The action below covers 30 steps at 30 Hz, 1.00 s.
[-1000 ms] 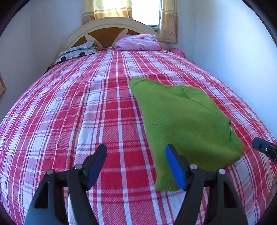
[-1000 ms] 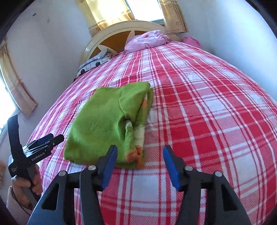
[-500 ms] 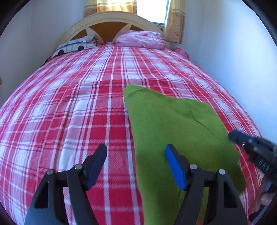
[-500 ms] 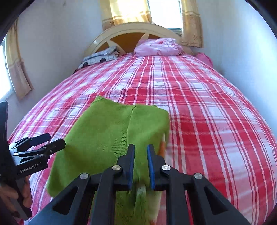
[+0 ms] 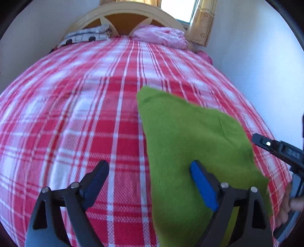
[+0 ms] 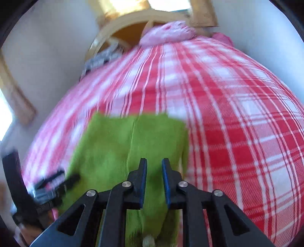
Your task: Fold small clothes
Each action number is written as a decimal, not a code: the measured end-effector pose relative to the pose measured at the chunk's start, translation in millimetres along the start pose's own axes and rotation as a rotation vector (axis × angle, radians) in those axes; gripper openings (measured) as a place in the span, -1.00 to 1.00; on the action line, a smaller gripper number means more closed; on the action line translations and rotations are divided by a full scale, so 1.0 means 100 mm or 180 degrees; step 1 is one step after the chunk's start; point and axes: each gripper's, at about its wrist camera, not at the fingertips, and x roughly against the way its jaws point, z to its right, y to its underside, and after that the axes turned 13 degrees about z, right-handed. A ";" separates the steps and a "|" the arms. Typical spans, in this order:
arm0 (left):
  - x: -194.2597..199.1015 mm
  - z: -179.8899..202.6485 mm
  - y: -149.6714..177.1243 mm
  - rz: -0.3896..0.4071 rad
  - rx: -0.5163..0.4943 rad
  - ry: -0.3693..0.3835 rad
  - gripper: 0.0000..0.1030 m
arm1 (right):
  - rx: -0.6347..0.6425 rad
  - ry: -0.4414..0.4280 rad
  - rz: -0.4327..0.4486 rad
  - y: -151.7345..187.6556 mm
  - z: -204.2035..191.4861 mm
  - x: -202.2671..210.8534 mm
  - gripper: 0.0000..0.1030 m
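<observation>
A green knitted garment (image 5: 190, 136) lies folded on the red plaid bed cover (image 5: 76, 114). Its near end rises toward both cameras. My left gripper (image 5: 149, 171) hovers over the garment's left edge. Its jaws are opening, and the edge lies loose between them, untouched by the pads. In the right wrist view my right gripper (image 6: 154, 163) has its jaws nearly together, pinching a ridge of the green garment (image 6: 114, 144). That same right gripper (image 5: 275, 150) shows at the right edge of the left wrist view, with a hand behind it. The left gripper (image 6: 55, 182) appears blurred at lower left.
A pink bundle (image 5: 161, 36) and a grey patterned cloth (image 5: 85, 36) lie at the wooden headboard (image 5: 123, 13). A white wall (image 5: 256, 66) runs close along the bed's right side. Plaid cover (image 6: 237, 123) stretches to the right of the garment.
My right gripper went from wide open to nearly shut over the garment and moved along with it. The garment now sits nearer and lower in the left view. My left jaws have spread wider.
</observation>
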 end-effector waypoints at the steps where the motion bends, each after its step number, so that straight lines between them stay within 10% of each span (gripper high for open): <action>1: 0.01 0.01 -0.04 0.0043 0.0001 0.0009 0.74 | -0.0073 0.0009 -0.0005 -0.07 0.03 -0.05 -0.67; 14: -0.47 -0.04 0.12 -0.0277 0.0376 0.0124 0.94 | -0.0259 -0.0003 -0.0392 -0.23 0.15 -0.91 -0.58; 30: -0.43 0.16 0.14 -0.0092 -0.0055 -0.0152 1.00 | -0.0326 -0.0001 -0.0246 -0.24 0.21 -1.06 -0.45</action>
